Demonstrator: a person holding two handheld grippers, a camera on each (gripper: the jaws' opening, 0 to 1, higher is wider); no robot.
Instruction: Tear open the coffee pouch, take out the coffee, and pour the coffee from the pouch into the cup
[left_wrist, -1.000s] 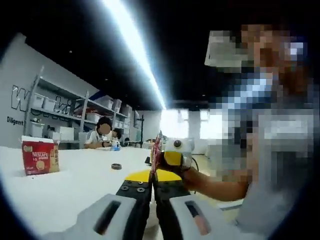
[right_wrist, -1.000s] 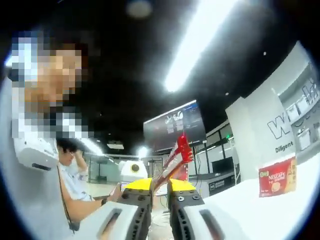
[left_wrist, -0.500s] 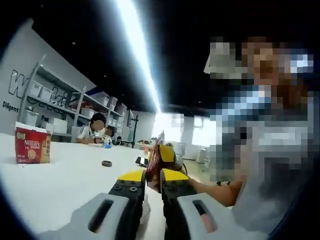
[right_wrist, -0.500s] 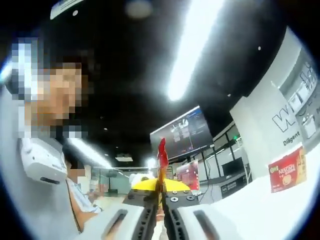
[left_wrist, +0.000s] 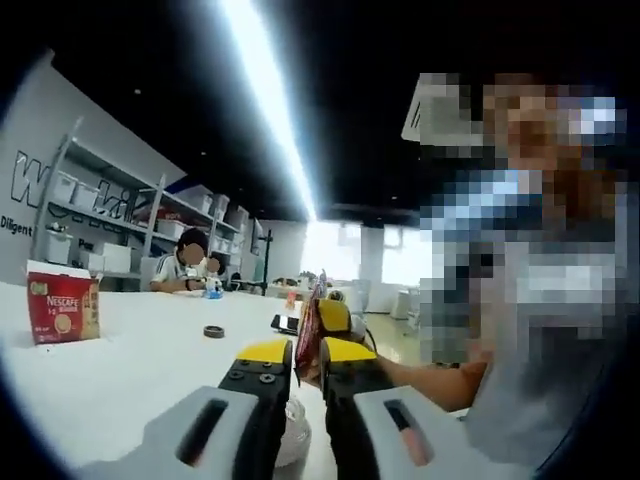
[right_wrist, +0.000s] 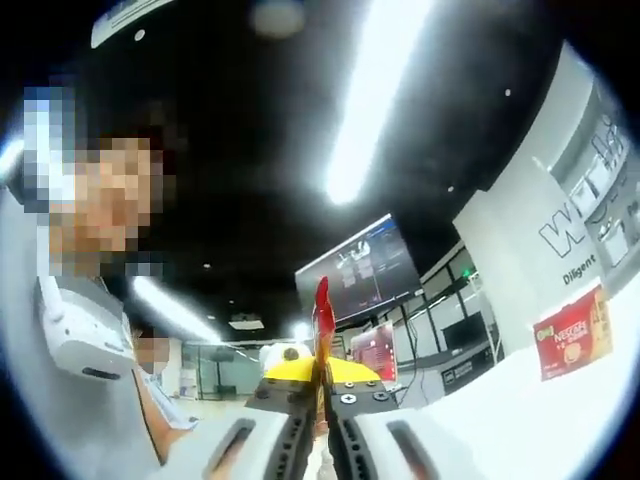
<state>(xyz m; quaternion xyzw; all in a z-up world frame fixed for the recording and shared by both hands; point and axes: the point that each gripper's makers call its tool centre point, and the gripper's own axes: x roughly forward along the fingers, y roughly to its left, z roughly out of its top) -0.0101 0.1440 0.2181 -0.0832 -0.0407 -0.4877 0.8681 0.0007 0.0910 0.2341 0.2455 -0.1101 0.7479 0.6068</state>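
With both my left gripper (left_wrist: 307, 352) and right gripper (right_wrist: 322, 378) clamped tight on the coffee pouch (left_wrist: 311, 325), I should pull them apart steadily, tearing cleanly.

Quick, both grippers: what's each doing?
Left gripper: shut on the coffee pouch.
Right gripper: shut on the coffee pouch.

My jaws are matt grey plastic, yellow-tipped, pinching a glossy red foil coffee pouch (left_wrist: 311, 322). The table (left_wrist: 120, 370) looks smooth, matt white; the Nescafe box (left_wrist: 62, 309) printed cardboard.
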